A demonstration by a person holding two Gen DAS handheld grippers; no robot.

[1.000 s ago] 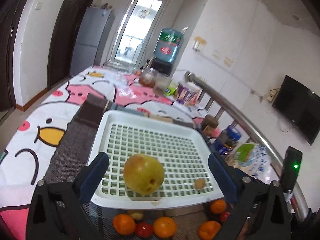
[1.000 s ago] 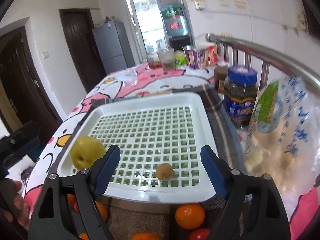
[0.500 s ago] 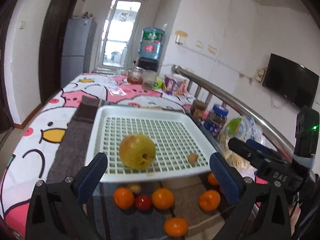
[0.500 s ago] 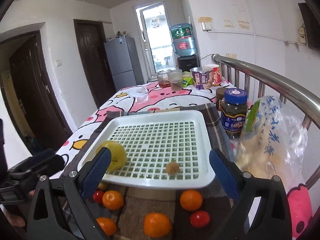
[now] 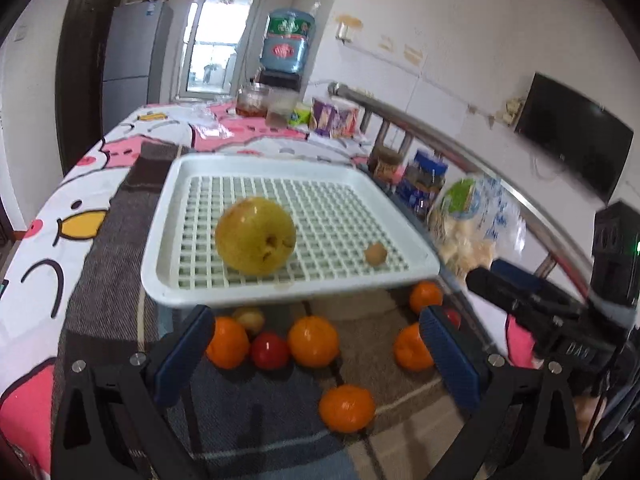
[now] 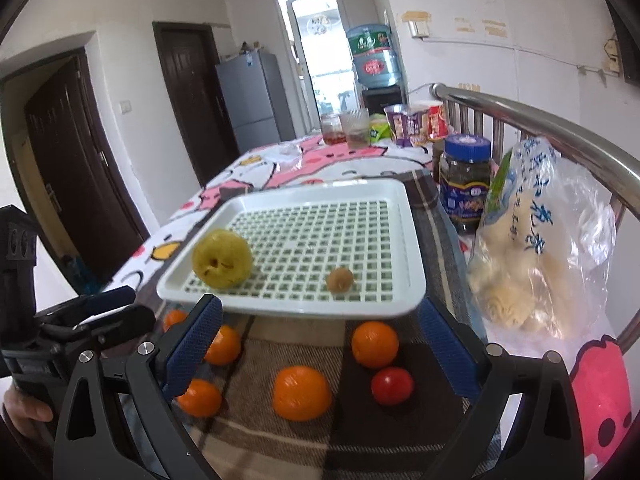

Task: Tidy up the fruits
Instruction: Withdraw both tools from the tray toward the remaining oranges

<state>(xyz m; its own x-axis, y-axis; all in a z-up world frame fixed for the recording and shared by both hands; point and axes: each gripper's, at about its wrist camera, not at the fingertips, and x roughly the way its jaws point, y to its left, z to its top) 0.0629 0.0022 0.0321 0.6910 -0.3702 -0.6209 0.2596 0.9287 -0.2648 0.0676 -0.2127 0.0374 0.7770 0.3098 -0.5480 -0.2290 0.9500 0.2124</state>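
Left wrist view: my left gripper (image 5: 316,350), jaws spread wide with nothing between the pads, has pulled back and tipped down from the white slotted plastic tray (image 5: 280,288). The large yellow pear (image 5: 256,241) it framed a second ago now lies in the tray's near left part; the small brown round fruit (image 5: 376,255) sits at the near right. More of the dark checked cloth (image 5: 100,264) shows than before, with loose oranges and a small red tomato (image 5: 270,350) on it, near of the tray. One orange (image 5: 347,408) lies nearest, between my jaws' lines.

Right wrist view: my right gripper (image 6: 320,346) stands fully apart, empty, having widened over the last second and withdrawn from the tray. Below it: a large orange (image 6: 302,392), another orange (image 6: 375,344) and a red tomato (image 6: 392,386), all on the cloth.

Judgement: two fruits placed, the rest outstanding; both tools are free for the next pick.
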